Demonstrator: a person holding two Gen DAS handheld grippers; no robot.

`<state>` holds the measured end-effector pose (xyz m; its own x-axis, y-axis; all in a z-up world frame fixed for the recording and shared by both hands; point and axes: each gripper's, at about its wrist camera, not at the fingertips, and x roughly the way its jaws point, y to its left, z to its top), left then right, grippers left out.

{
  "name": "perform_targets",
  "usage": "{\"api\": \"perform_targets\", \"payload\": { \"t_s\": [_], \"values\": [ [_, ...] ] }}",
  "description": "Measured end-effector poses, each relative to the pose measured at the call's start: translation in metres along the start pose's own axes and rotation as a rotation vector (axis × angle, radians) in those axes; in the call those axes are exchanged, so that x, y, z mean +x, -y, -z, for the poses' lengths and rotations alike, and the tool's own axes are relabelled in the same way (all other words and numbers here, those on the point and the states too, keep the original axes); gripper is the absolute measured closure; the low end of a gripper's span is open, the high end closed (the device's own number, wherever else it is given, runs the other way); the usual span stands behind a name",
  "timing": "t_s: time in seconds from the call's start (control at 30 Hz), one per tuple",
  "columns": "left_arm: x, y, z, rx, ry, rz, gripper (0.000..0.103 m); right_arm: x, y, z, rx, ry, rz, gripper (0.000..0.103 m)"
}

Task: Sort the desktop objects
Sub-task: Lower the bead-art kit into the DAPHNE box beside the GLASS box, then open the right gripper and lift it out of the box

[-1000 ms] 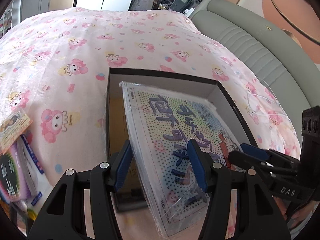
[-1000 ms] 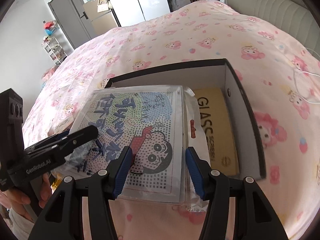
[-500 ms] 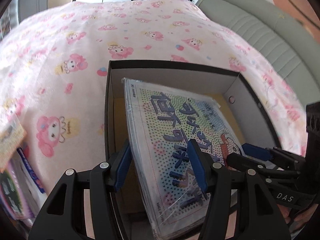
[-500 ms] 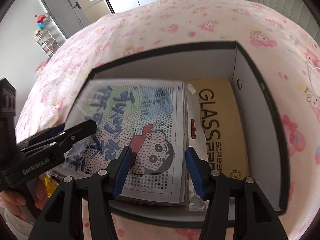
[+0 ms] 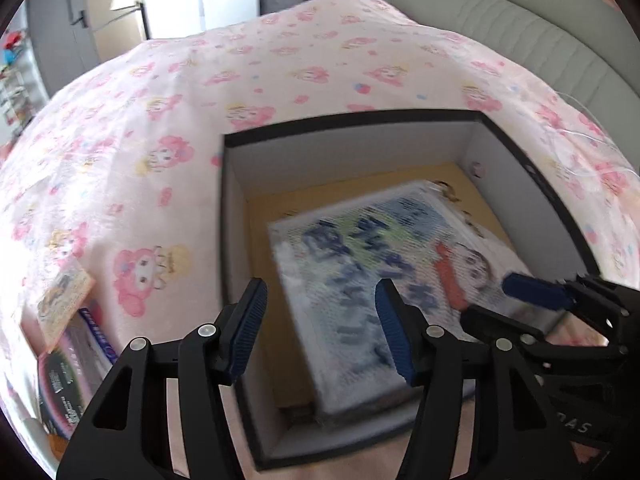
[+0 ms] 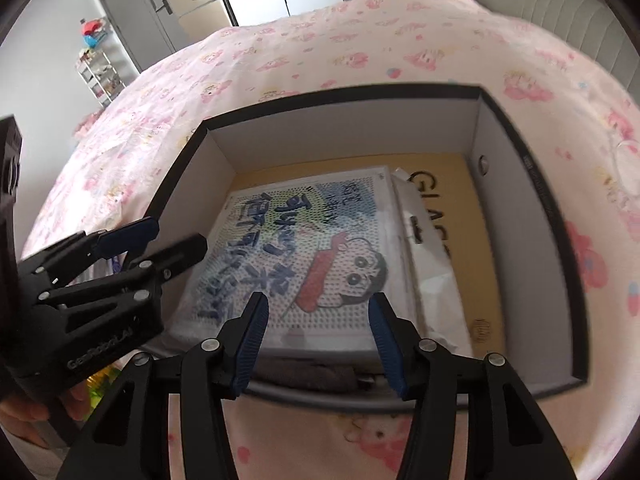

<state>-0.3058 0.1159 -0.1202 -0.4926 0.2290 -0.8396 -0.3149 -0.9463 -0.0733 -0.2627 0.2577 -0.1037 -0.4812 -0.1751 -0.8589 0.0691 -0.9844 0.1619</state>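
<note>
A flat cartoon bead-art kit (image 6: 304,256) in clear wrap lies inside the black box with white walls (image 6: 344,128), on top of a yellow "GLASS" pack (image 6: 464,208). It also shows in the left wrist view (image 5: 384,280), blurred. My right gripper (image 6: 316,344) is open and empty above the box's near edge. My left gripper (image 5: 320,332) is open and empty over the box's left part (image 5: 224,216). Each gripper shows in the other's view: the left one (image 6: 160,240) and the right one (image 5: 520,300).
The box sits on a pink cartoon-print bedspread (image 5: 160,128). Several loose packets and booklets (image 5: 68,332) lie at the left of the box. A grey padded headboard (image 5: 520,32) runs along the right. A thin white cable (image 5: 580,132) lies right of the box.
The kit has gone from tilted between both grippers to lying flat in the box. Both grippers have let go and drawn back and up.
</note>
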Motion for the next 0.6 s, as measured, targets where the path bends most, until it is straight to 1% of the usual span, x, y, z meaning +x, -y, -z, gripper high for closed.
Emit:
{"api": "perform_targets", "payload": {
  "t_s": [0.07,0.17,0.27,0.4,0.5,0.53,0.6],
  "values": [
    [0.001,0.006,0.002,0.015,-0.01,-0.017,0.045,-0.003,0.004,0.0,0.002,-0.005,0.028,0.054],
    [-0.002,0.007,0.003,0.002,-0.013,-0.002,0.045,-0.003,0.024,-0.011,0.043,-0.011,0.074,0.054],
    [0.006,0.01,0.0,0.011,-0.042,0.009,0.045,0.004,0.045,-0.024,0.078,-0.061,0.085,0.054],
    [0.014,0.015,-0.002,0.03,-0.07,0.005,0.045,0.009,0.052,-0.025,0.086,-0.106,0.066,0.054],
    [0.02,0.014,-0.001,0.022,-0.095,0.001,0.045,0.017,0.052,-0.021,0.077,-0.15,0.034,0.054],
    [0.02,0.013,0.0,0.017,-0.095,-0.003,0.045,0.022,0.051,-0.018,0.076,-0.172,0.019,0.054],
    [0.016,0.009,0.002,-0.001,-0.082,0.007,0.045,0.027,0.05,-0.016,0.085,-0.188,-0.019,0.053]
  ]
}}
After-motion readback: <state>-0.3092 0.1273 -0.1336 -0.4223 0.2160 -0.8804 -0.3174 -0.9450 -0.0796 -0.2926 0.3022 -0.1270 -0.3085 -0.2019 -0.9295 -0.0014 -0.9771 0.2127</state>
